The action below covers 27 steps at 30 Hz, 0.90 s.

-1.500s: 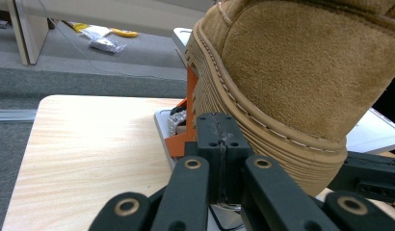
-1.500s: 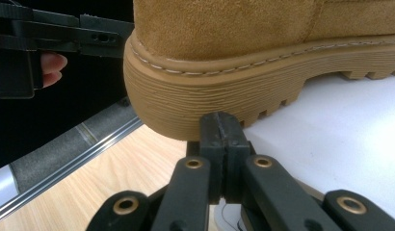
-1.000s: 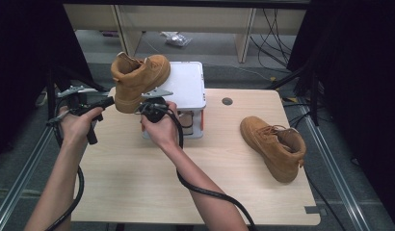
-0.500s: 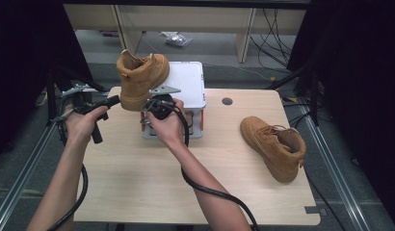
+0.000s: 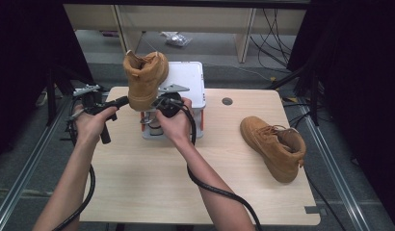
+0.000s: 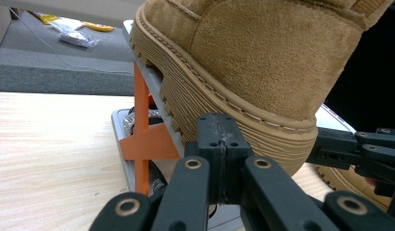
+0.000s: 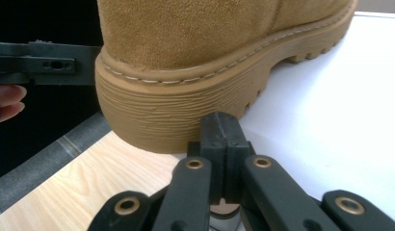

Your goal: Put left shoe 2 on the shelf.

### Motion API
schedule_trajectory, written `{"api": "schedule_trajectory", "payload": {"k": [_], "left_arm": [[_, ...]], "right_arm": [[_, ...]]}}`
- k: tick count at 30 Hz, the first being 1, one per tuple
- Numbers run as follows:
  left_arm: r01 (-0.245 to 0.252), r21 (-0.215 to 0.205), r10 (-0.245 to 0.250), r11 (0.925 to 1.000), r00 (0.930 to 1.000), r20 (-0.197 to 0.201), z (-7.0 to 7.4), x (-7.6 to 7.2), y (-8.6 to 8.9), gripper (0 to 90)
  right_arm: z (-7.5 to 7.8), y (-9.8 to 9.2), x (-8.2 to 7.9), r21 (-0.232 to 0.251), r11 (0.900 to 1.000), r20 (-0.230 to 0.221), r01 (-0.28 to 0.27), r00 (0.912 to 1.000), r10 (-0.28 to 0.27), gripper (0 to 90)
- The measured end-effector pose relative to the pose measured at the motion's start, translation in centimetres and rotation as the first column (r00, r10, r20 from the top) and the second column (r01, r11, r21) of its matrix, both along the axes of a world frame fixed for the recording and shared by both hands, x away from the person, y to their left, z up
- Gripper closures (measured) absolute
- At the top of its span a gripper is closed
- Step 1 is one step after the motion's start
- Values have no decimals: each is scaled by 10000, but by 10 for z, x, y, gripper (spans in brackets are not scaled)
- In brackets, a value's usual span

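Jaws closed, empty, both grippers: left gripper [image 5: 119,102], right gripper [image 5: 159,103] flank boot [image 5: 145,79] heel, steadying it onto white stand [image 5: 190,79].

No readable text, no labels, no brand marks, no numbers on anything in view

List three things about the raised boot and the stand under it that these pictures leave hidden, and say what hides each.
1. Toe of the raised boot: in the high view it points away, behind the boot's own collar.
2. Its upper and collar: cut off by the top edge in the left gripper view.
3. What sits inside the white-topped stand: the right hand covers it in the high view; the left gripper blocks it in its own view.
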<state>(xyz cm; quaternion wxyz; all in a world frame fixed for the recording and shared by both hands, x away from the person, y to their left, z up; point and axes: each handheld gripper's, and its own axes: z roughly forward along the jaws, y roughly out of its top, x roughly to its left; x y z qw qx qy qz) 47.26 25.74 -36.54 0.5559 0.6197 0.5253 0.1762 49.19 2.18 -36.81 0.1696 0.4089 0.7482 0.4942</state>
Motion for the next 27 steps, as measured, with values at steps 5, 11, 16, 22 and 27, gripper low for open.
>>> {"api": "schedule_trajectory", "payload": {"k": [5,11,16,22,27], "left_arm": [[109,82,-108,9999,9999,-60,0,3,-6,896],[48,224,-45,9997,9999,-150,0,6,-8,896],[60,189,-55,9998,9997,-230,-2,7,-8,895],[122,132,-120,9998,9997,-221,-4,7,-12,895],[159,233,-155,9996,9997,-174,-4,7,-12,893]], "right_arm": [[0,-5,4,-106,9998,52,147,9999,-146,900],[-1,-6,7,-92,9997,-30,207,9998,-208,900],[-3,-5,8,-123,9997,-95,217,9997,-218,900],[-4,-8,9,-189,9992,-58,344,9994,-346,900],[-3,-9,9,-387,9986,-126,365,9992,-370,900]]}}
